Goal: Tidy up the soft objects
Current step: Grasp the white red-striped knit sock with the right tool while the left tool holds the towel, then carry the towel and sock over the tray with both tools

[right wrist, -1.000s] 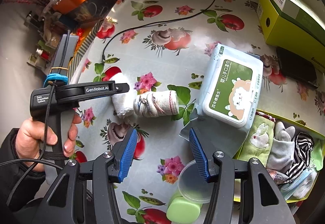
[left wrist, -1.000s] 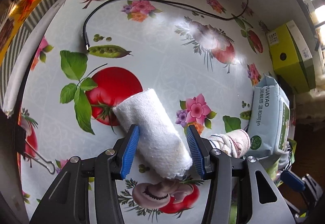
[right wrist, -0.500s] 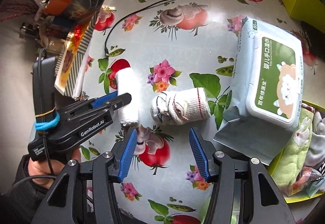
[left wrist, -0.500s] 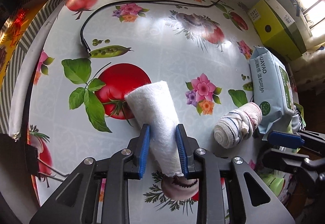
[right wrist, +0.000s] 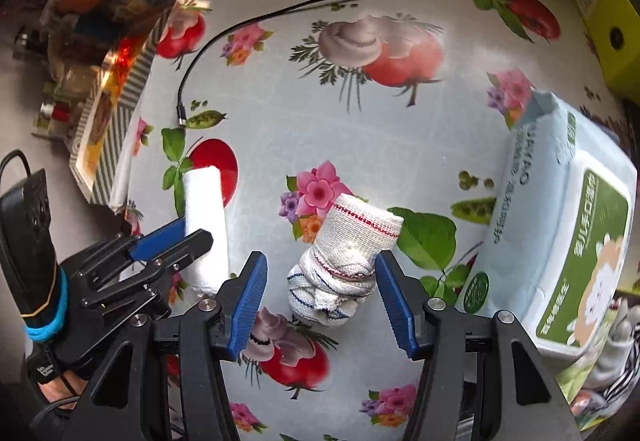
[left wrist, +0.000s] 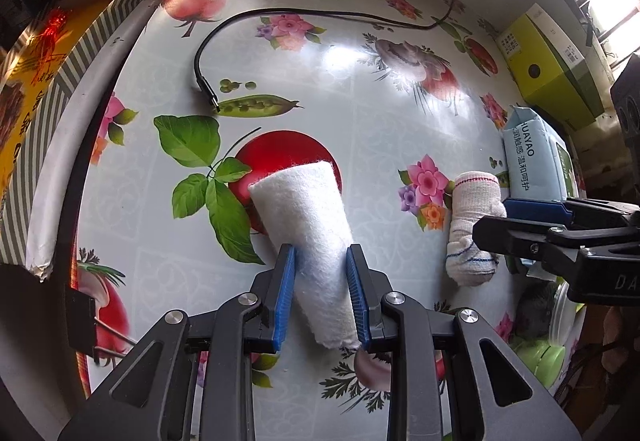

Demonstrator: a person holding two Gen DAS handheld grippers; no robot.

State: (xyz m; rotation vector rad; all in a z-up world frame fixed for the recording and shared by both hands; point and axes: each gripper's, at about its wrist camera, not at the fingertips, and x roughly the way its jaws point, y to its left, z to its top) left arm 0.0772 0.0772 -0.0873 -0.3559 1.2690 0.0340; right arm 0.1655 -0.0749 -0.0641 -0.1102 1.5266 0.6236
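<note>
Left tool (left wrist: 321, 291): clenched on the white towel roll (left wrist: 308, 237), blue pads pressing both its sides near the closer end; pointing steeply down at the counter (left wrist: 360, 89).
Right tool (right wrist: 318, 303): released; its jaws have just been opening, with the sock bundle (right wrist: 344, 277) between them; the pad on the right-hand side sits just beside the bundle, contact uncertain, the other pad apart from it; also aimed steeply down.
White towel roll: lying on the counter over a printed red tomato, far end free.
Sock bundle: white with red and blue stripes, lying on the counter beside a printed pink flower, between the towel roll and the wipes pack (right wrist: 572, 241).
Left hand (right wrist: 60, 387): only its fingers show at the picture's lower edge, below the tool's black handle, which has a blue band wound around it.
Wipes pack: pale blue with green label, sheep picture, "HUAYAO" and Chinese characters on the side.
Yellow-green box (left wrist: 552, 69): far edge of counter, small printed labels too small to read.
Black cable (left wrist: 320, 15): loose across the floral counter cloth.
</note>
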